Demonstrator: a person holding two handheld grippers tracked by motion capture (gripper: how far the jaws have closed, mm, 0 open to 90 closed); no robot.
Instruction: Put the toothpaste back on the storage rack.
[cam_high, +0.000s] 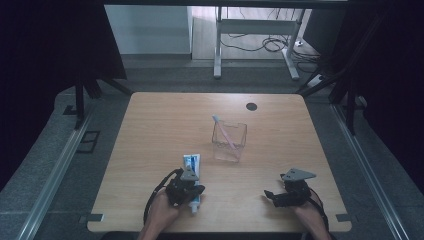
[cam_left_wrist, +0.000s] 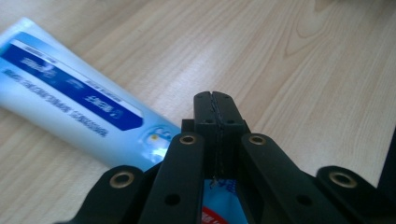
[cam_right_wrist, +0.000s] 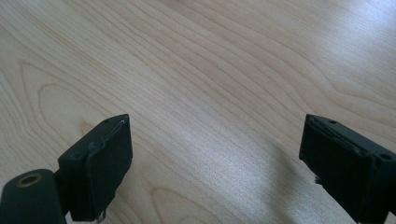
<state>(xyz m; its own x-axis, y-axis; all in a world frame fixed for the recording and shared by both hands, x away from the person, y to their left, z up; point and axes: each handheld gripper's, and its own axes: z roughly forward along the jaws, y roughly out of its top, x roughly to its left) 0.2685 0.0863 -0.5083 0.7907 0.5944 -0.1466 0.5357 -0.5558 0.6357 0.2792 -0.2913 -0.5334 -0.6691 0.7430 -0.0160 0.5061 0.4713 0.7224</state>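
The left gripper (cam_high: 192, 192) is clamping tight on the toothpaste tube (cam_high: 191, 165), lying at seven o'clock from the clear cup (cam_high: 229, 141); the right gripper (cam_high: 276, 197) is hovering wide open, holding nothing.

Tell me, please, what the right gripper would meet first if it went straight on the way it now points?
The right gripper points leftward and slightly down, jaws open. It would probably meet the bare table first; beyond that, likely the toothpaste tube under the left gripper, though depth is unclear.

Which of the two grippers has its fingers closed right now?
The left gripper: its fingers are pressed together, over the toothpaste tube lying on the table. The right gripper has its fingers spread wide over bare wood.
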